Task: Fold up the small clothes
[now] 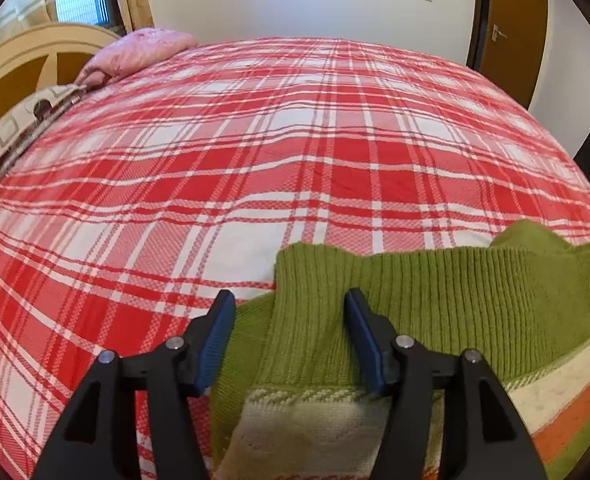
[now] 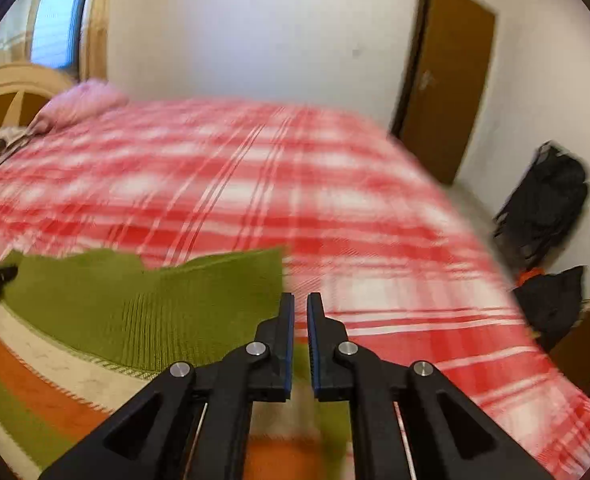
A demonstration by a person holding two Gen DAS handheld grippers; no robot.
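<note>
Over green sweater point(image 1: 435, 292), left gripper point(image 1: 291, 304) angled down, jaws apart

A green ribbed knit sweater point(image 1: 435, 296), banded lower down in cream and orange, is spread on a red-and-white plaid bedspread point(image 1: 255, 152). The left gripper point(image 1: 289, 308) is held over its folded green edge with the blue-padded jaws parted, clear of the fabric. A pink pillow point(image 1: 135, 54) is seen by the headboard point(image 1: 19, 64), and a brown door point(image 1: 513, 28) beyond.
</note>
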